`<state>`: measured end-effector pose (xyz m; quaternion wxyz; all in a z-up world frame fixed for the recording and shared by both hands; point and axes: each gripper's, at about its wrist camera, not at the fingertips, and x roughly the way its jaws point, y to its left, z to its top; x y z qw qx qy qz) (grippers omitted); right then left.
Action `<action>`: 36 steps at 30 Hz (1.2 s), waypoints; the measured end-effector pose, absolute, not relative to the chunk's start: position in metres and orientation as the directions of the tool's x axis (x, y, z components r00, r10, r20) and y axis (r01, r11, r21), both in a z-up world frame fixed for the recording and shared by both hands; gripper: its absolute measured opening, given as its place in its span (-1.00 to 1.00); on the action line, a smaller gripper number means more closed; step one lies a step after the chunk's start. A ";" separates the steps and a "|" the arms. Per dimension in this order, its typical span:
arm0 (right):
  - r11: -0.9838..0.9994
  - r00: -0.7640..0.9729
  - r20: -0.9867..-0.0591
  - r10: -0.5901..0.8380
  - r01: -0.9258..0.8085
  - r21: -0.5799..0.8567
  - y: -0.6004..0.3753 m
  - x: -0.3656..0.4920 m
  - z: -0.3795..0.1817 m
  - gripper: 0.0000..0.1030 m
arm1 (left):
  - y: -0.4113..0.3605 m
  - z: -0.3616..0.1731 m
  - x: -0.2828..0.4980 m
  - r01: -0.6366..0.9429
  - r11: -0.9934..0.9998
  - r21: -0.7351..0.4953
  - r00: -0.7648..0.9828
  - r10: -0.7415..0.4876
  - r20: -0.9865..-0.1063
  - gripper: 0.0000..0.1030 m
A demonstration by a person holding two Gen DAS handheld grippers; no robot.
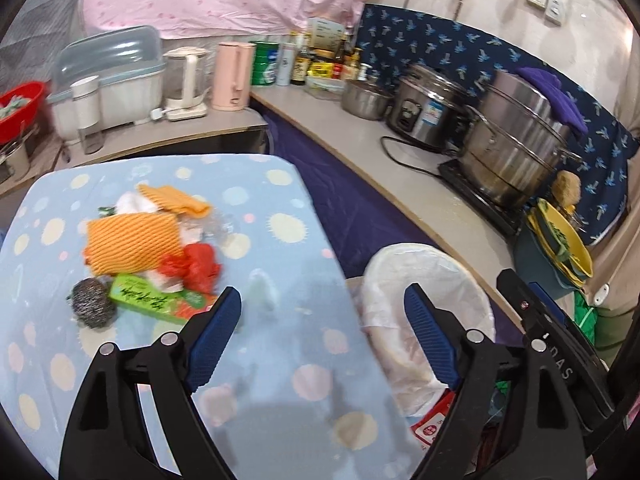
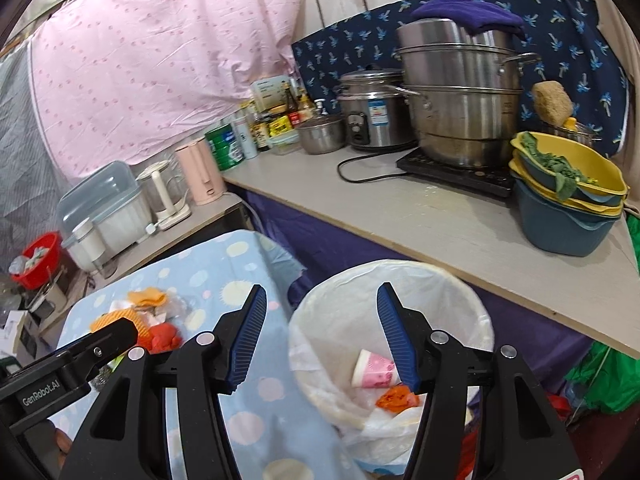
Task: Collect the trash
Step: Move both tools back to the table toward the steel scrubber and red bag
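Note:
A pile of trash lies on the blue dotted tablecloth point(image 1: 280, 360): an orange foam net point(image 1: 132, 242), a red plastic bag point(image 1: 196, 266), a green box point(image 1: 148, 296) and a steel wool ball point(image 1: 90, 300). My left gripper point(image 1: 323, 300) hangs open and empty over the cloth, to the right of the pile. A bin with a white liner point(image 2: 400, 266) stands beside the table. In it lie a pink paper cup point(image 2: 374, 370) and an orange wrapper point(image 2: 396, 398). My right gripper point(image 2: 322, 296) is open and empty above the bin's left rim.
A counter point(image 2: 400, 216) runs behind the bin, carrying a steel steamer pot point(image 2: 460, 112), a rice cooker point(image 2: 372, 112), stacked yellow and blue basins point(image 2: 568, 200) and several bottles. To the left stand a pink kettle point(image 1: 232, 76) and a dish box point(image 1: 116, 80).

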<state>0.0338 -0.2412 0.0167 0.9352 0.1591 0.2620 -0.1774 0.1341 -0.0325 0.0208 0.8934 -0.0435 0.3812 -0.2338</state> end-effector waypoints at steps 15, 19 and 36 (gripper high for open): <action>0.943 0.791 -0.596 -0.139 0.290 0.165 -0.152 0.071 -0.005 0.27 | 0.089 -0.016 0.158 0.131 0.954 -0.271 0.639 -0.290 -0.713 0.77; 0.952 0.779 -0.616 -0.118 0.265 0.153 -0.135 0.079 -0.013 0.28 | 0.115 -0.029 0.164 0.078 0.962 -0.262 0.637 -0.250 -0.729 0.77; 0.982 0.727 -0.686 -0.030 0.149 0.116 -0.077 0.149 -0.051 0.28 | 0.167 -0.077 0.202 -0.041 0.961 -0.273 0.576 -0.200 -0.792 0.77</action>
